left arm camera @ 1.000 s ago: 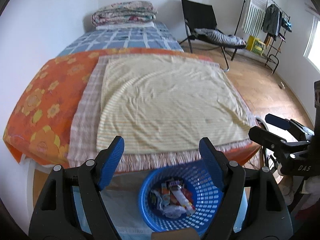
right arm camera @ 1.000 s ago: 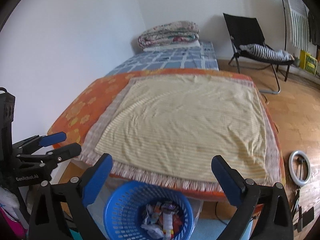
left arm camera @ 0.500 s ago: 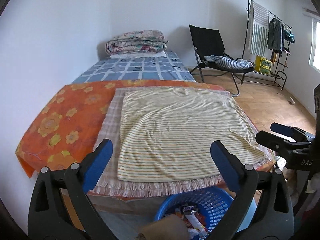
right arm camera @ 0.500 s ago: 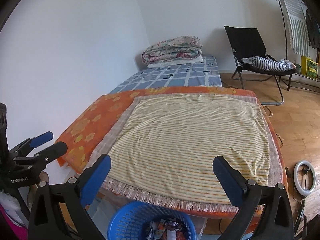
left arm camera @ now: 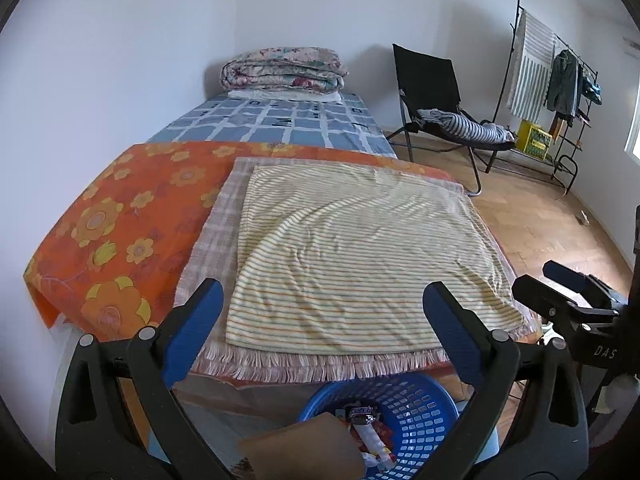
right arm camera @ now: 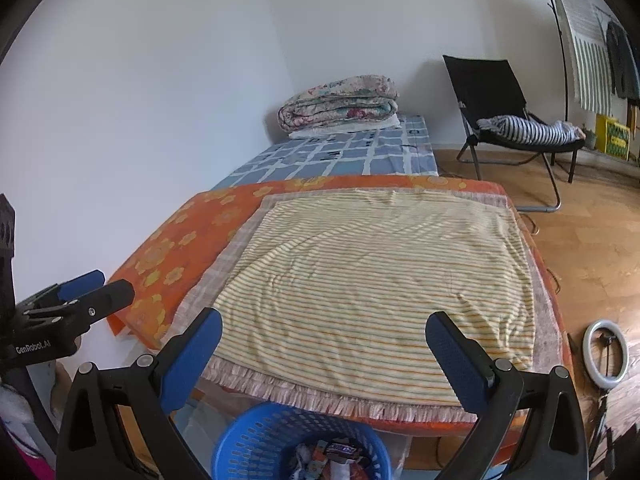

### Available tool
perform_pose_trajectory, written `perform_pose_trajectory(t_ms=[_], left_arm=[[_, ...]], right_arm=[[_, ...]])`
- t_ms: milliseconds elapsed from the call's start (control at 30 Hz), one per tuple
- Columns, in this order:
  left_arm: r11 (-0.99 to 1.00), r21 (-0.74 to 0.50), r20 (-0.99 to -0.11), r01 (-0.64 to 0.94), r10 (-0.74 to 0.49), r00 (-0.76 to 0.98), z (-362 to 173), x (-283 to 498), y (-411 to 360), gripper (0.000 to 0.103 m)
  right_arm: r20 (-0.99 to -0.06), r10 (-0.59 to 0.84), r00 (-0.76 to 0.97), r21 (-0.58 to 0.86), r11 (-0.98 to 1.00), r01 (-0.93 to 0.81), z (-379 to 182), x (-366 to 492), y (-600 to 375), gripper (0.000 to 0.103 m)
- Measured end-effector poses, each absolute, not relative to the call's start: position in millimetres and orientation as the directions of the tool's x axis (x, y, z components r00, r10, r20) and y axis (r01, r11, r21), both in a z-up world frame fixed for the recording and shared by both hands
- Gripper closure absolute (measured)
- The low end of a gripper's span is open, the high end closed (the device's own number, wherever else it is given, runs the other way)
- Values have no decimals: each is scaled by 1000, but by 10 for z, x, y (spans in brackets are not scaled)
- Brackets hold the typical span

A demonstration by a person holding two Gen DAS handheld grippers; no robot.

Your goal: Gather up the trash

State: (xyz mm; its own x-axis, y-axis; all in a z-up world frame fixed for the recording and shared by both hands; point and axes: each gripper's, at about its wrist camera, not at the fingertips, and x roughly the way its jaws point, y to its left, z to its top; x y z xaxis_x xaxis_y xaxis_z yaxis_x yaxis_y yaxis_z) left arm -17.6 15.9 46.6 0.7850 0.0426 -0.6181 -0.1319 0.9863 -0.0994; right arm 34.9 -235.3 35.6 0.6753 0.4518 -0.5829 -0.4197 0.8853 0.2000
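A blue plastic basket (left arm camera: 416,412) stands on the floor at the foot of the bed, with several wrappers (left arm camera: 366,426) inside; it also shows in the right wrist view (right arm camera: 256,436). My left gripper (left arm camera: 322,312) is open and empty, raised above the basket and facing the bed. My right gripper (right arm camera: 324,340) is open and empty, at a like height to its right. Each gripper shows at the edge of the other's view. A brown cardboard piece (left arm camera: 304,454) lies beside the basket.
A bed with a striped yellow cloth (left arm camera: 360,256), an orange flowered sheet (left arm camera: 124,220) and a folded quilt (left arm camera: 284,70). A black folding chair (left arm camera: 436,96) and a clothes rack (left arm camera: 560,92) stand at right. A ring light (right arm camera: 604,354) lies on the wooden floor.
Both grippers have risen and tilted up from the basket, so the basket has slid to the bottom of both views. Both stay open and empty.
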Motion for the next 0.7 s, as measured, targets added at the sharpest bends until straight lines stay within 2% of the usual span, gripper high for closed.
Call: perform_pose_trajectory(t_ms=[700], left_arm=[[990, -72, -644, -119, 45, 763, 388, -107, 55, 1]], right_arm=[[-599, 444, 667, 226, 892, -391, 303, 357, -2471, 0]])
